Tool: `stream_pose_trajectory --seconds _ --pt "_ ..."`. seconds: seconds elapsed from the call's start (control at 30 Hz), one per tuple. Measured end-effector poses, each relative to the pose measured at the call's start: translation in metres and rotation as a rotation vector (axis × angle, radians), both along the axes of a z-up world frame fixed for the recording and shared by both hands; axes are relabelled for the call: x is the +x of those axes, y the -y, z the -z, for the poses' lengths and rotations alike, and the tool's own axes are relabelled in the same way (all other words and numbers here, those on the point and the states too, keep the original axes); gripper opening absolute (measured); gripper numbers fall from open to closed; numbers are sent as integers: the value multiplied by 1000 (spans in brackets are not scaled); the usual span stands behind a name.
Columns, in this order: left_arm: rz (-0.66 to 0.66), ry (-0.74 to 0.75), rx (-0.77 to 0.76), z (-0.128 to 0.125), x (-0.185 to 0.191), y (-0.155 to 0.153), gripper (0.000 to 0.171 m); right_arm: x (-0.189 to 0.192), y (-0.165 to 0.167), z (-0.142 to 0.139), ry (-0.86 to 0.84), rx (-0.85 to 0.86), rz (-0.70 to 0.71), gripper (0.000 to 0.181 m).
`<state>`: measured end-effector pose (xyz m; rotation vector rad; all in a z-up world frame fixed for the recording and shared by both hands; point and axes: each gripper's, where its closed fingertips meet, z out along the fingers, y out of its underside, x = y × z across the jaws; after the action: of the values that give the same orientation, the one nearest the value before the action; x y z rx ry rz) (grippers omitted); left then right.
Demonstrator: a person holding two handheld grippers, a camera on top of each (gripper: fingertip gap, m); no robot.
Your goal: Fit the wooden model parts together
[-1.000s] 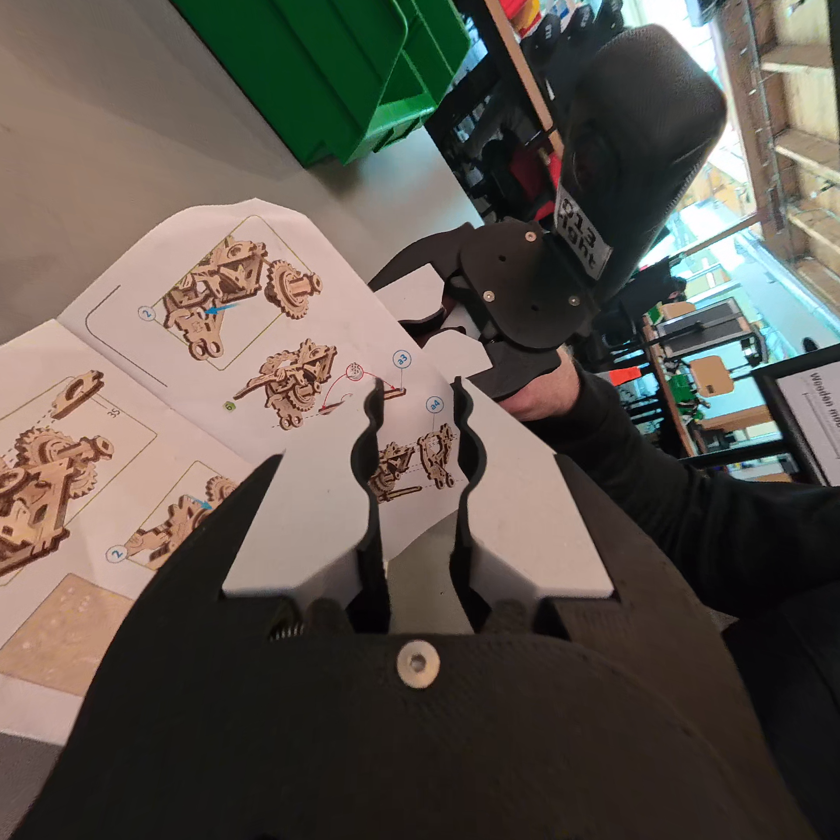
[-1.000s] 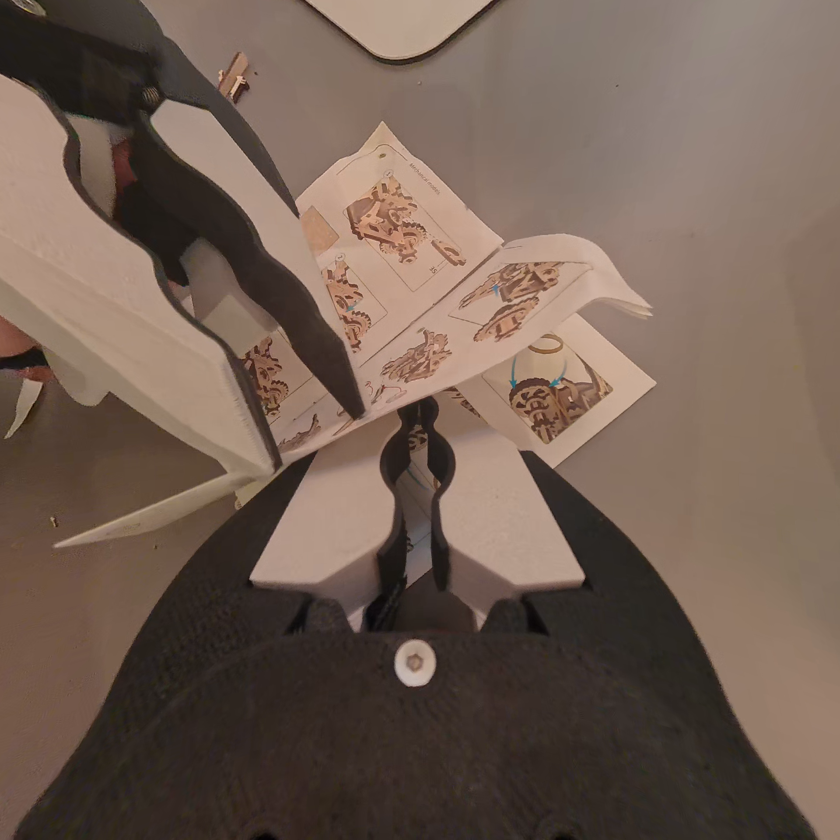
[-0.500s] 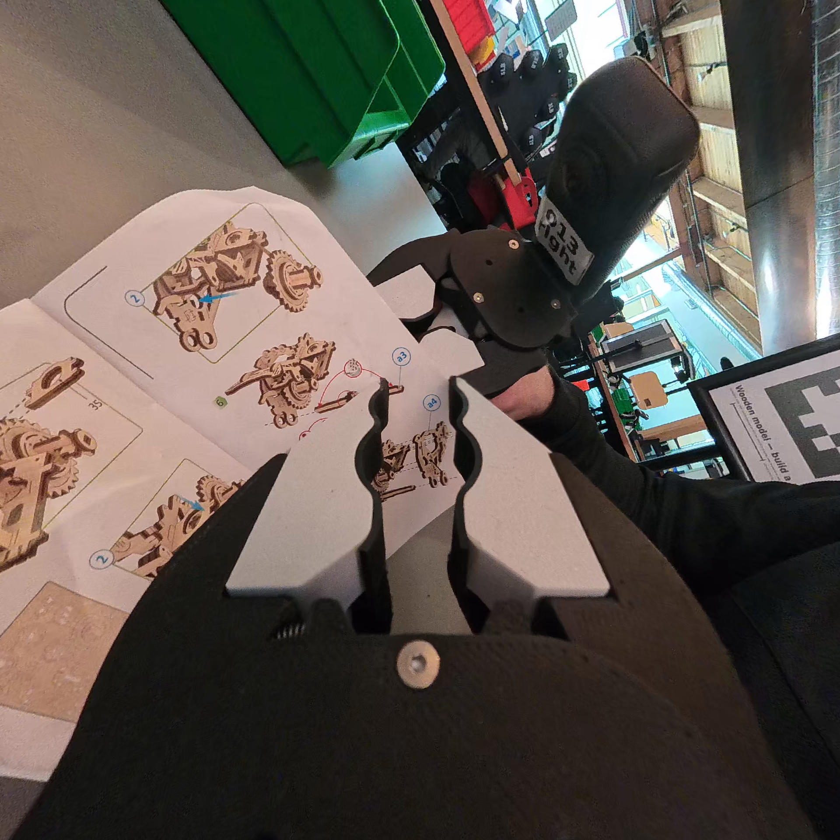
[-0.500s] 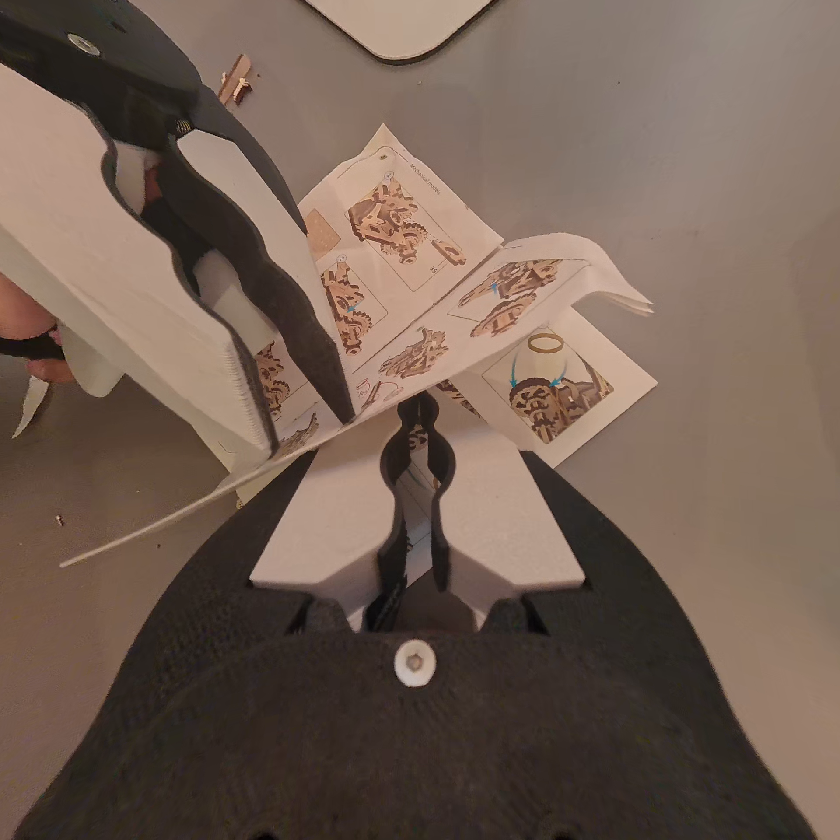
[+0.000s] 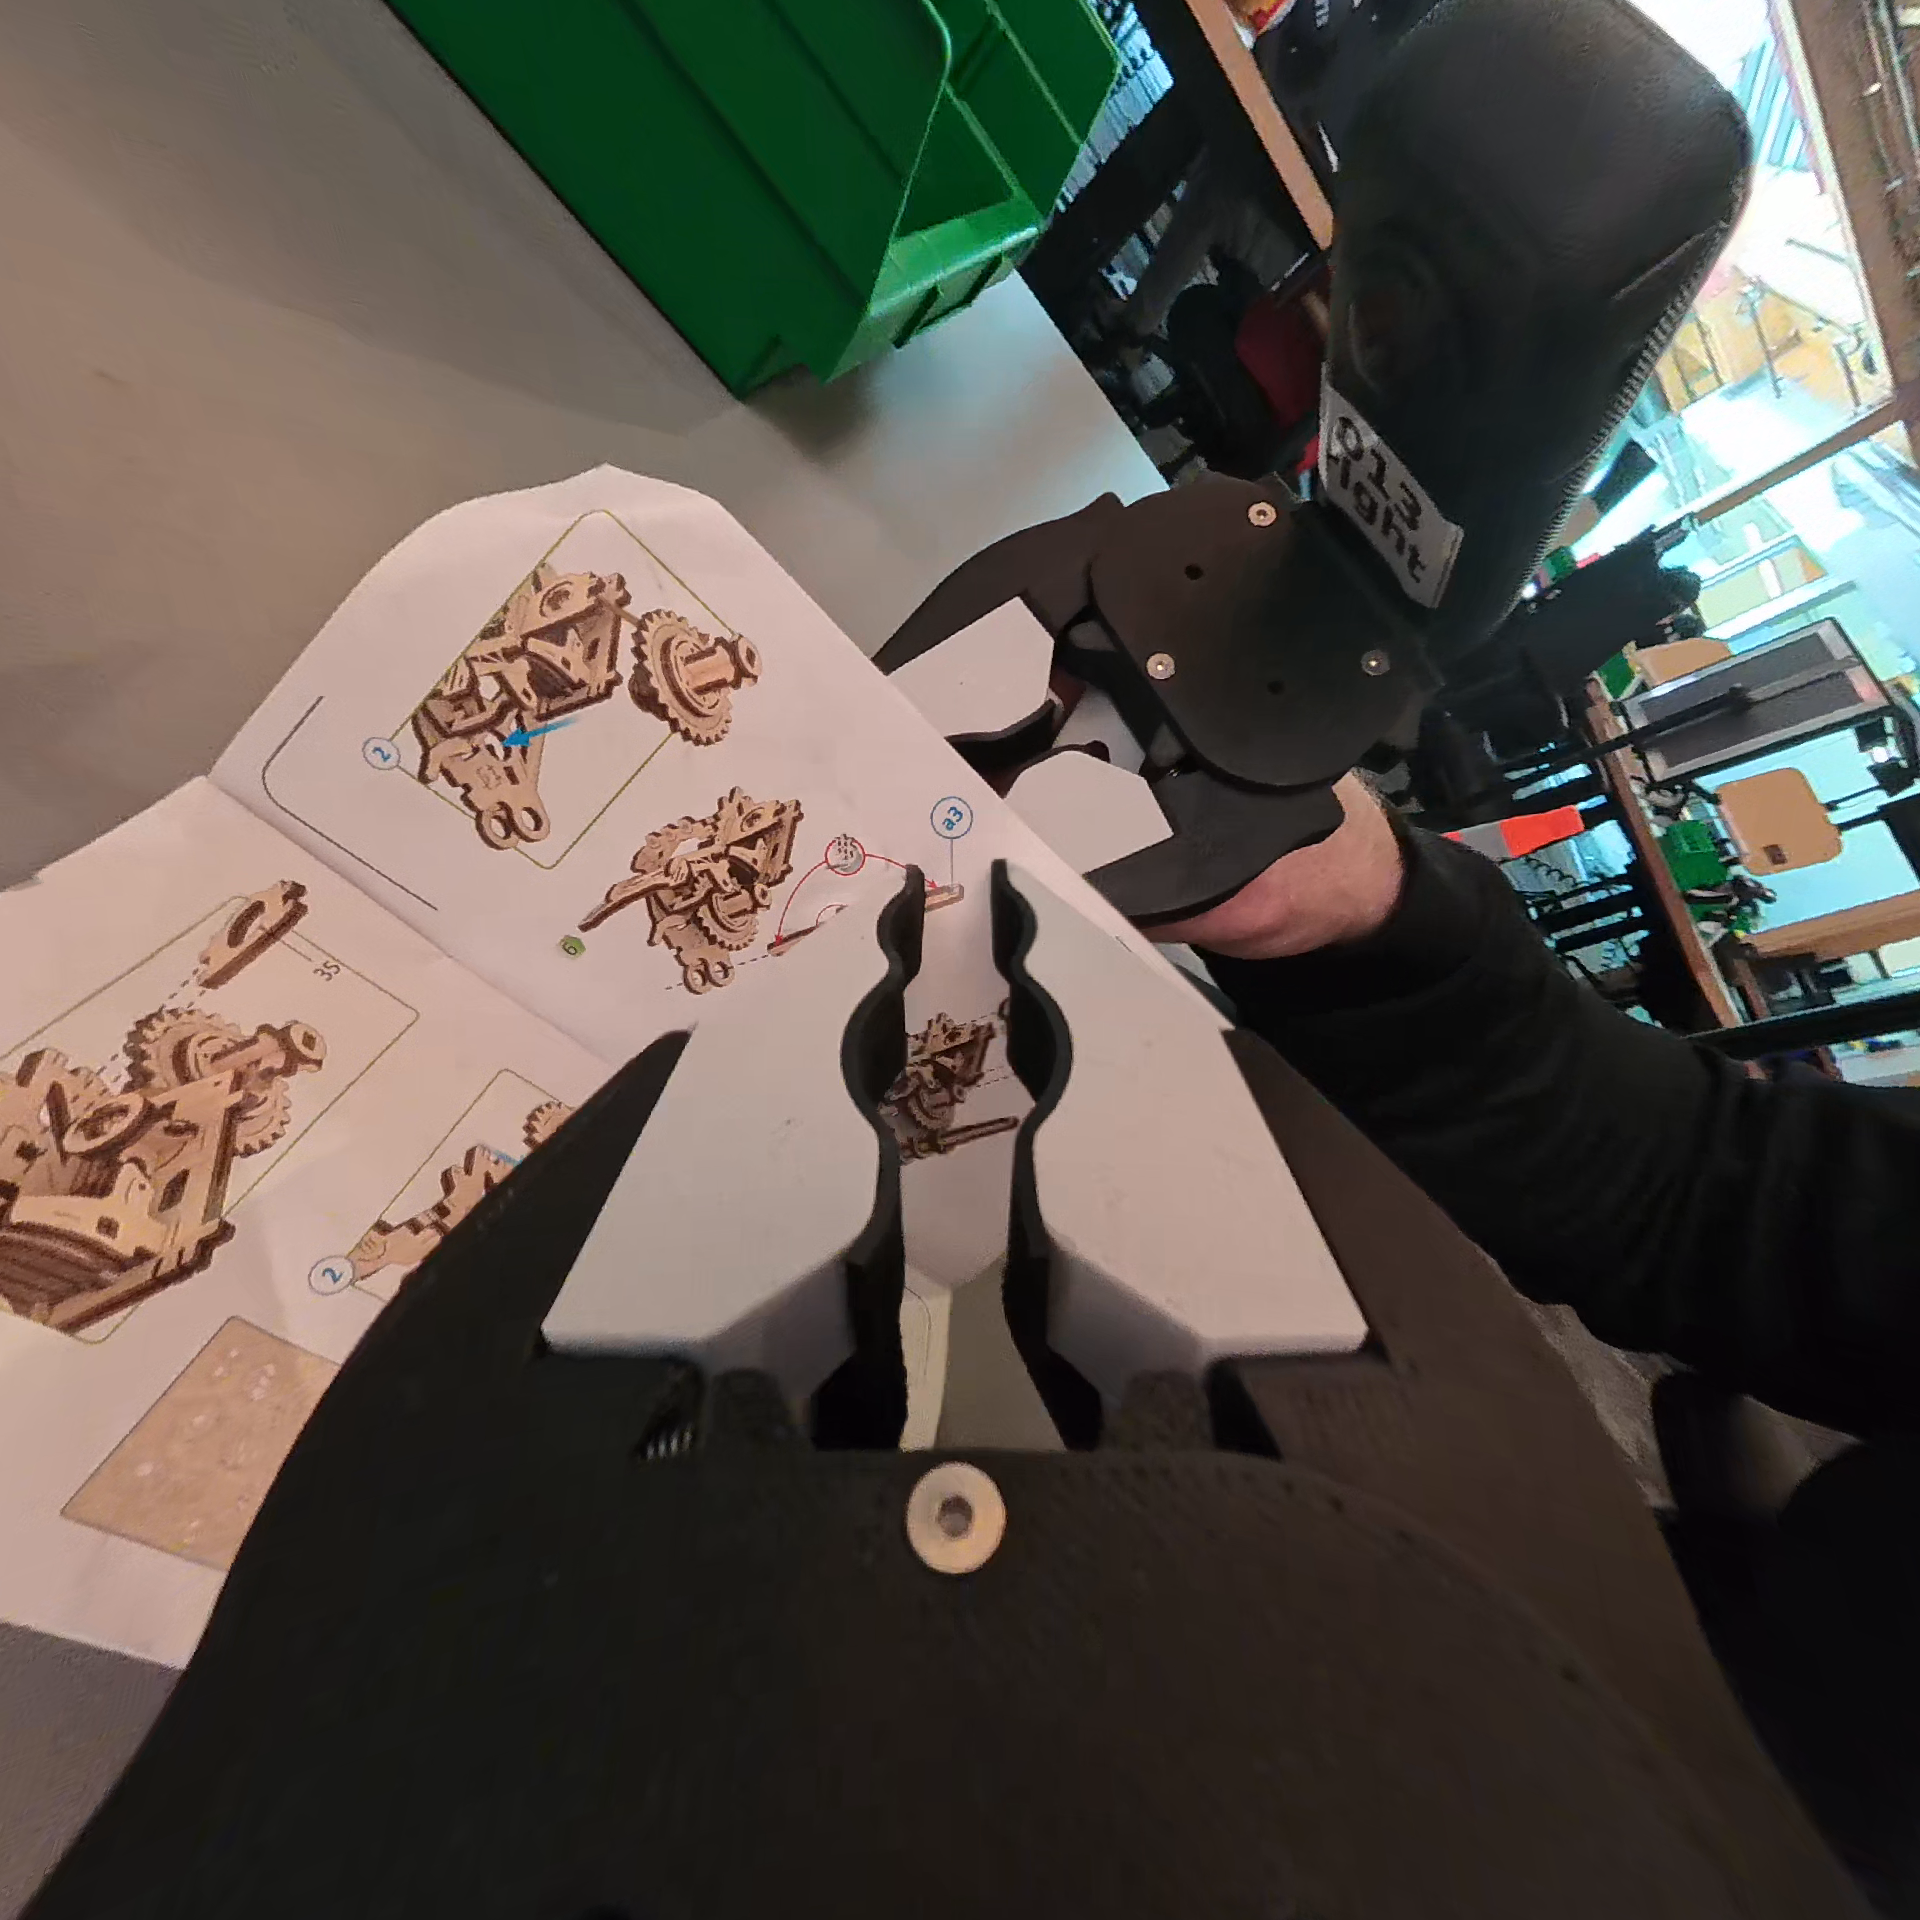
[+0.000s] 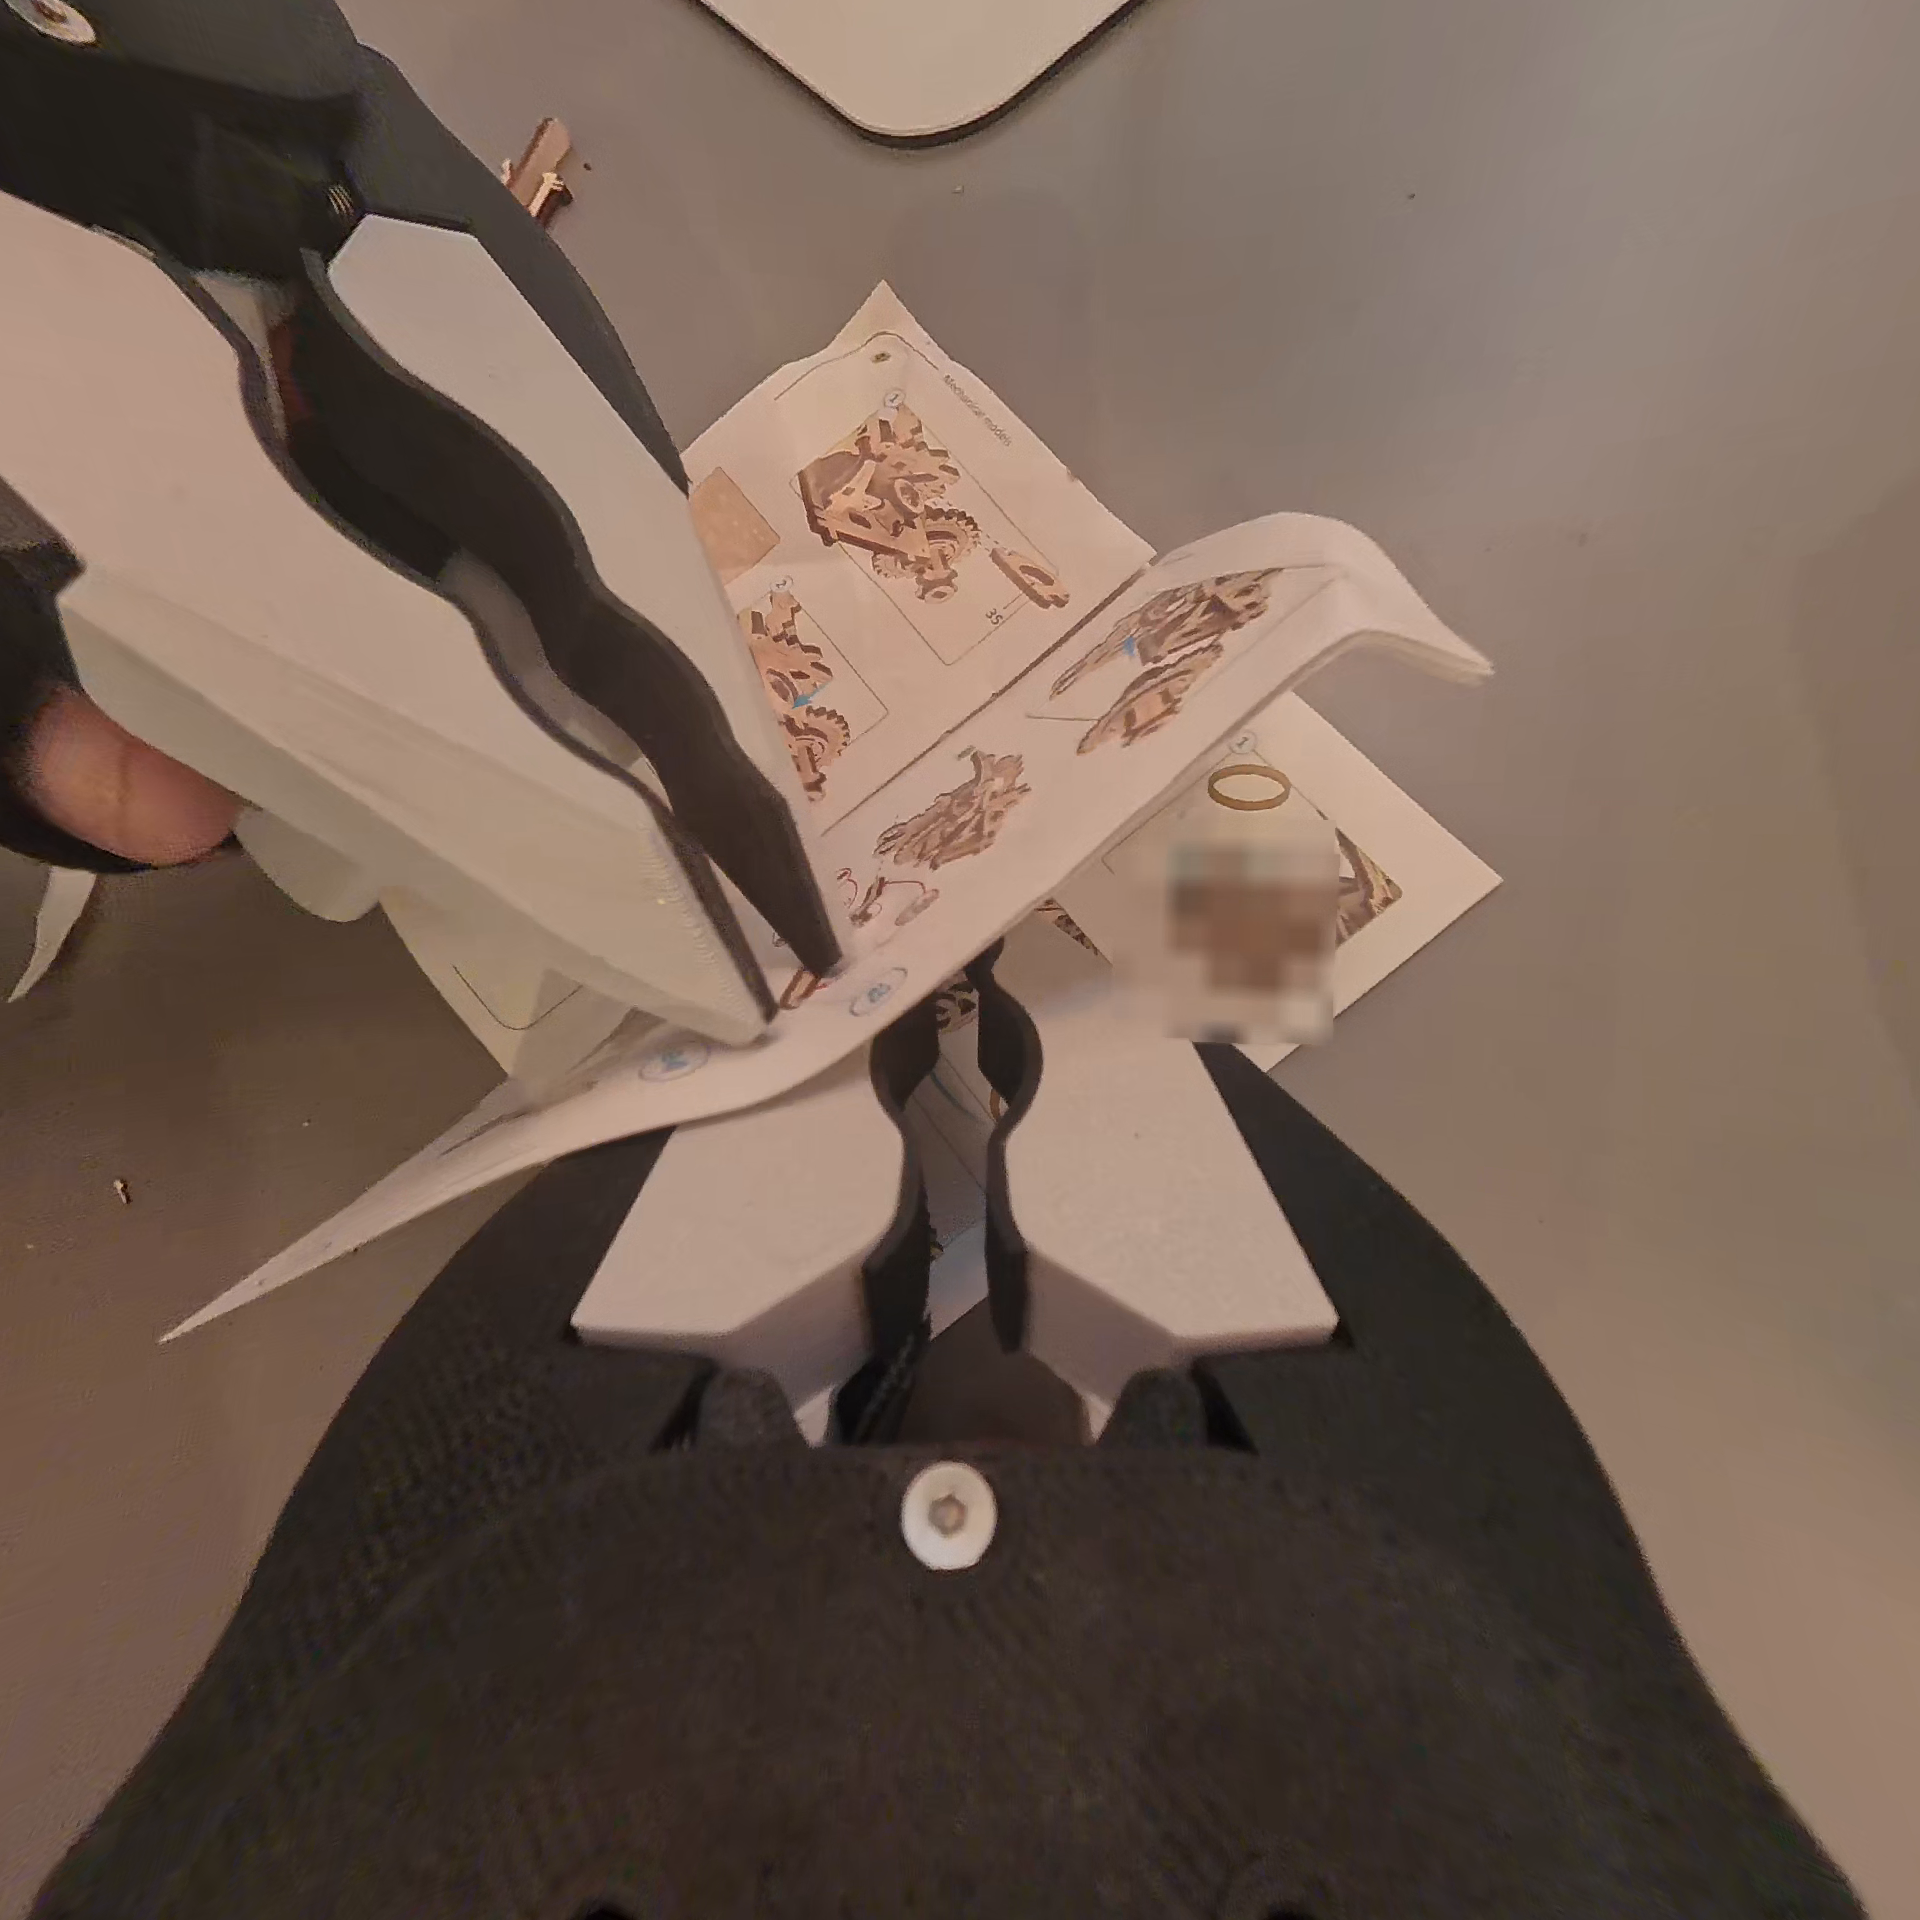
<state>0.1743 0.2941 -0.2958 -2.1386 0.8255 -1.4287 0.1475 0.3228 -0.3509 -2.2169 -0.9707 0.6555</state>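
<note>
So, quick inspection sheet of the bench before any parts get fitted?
Surface: grey table, bare apart from small specks.
Job's things: open instruction booklet, one page lifted and curled; one small wooden part at the far edge.
Clutter: stacked green bins; a white board with a dark rim.
Grippers: left gripper open, tips on the lifted page; right gripper at that page's edge, grip unclear.
Cables: nothing seen.
Surroundings: workshop shelving beyond the table.
</note>
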Motion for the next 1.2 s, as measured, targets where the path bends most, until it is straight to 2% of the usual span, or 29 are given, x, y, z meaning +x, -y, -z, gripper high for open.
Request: stream_pose_trajectory --seconds 0.13,0.3,0.4,0.5,0.67,0.83,1.0,1.2 --pt "-10 -39 55 1 1 -2 6 0 0 0 -2 -2 -1 0" --pt "103 65 140 -30 -1 16 25 0 0 0 -15 -19 -3 0" --pt "202 -8 251 -29 -8 37 37 0 0 0 -15 -19 -5 0" --pt "246 -73 380 -23 -8 49 43 0 0 0 -14 -16 -5 0" --pt "304 -174 512 -6 -1 57 42 0 0 0 -13 -15 -3 0" --pt "307 -151 496 -6 -1 54 32 0 0 0 -15 -17 -3 0" --pt "308 -172 536 -2 3 55 35 0 0 0 -17 -18 -5 0" --pt "285 -201 590 -1 3 51 29 0 0 0 -18 -20 -5 0"
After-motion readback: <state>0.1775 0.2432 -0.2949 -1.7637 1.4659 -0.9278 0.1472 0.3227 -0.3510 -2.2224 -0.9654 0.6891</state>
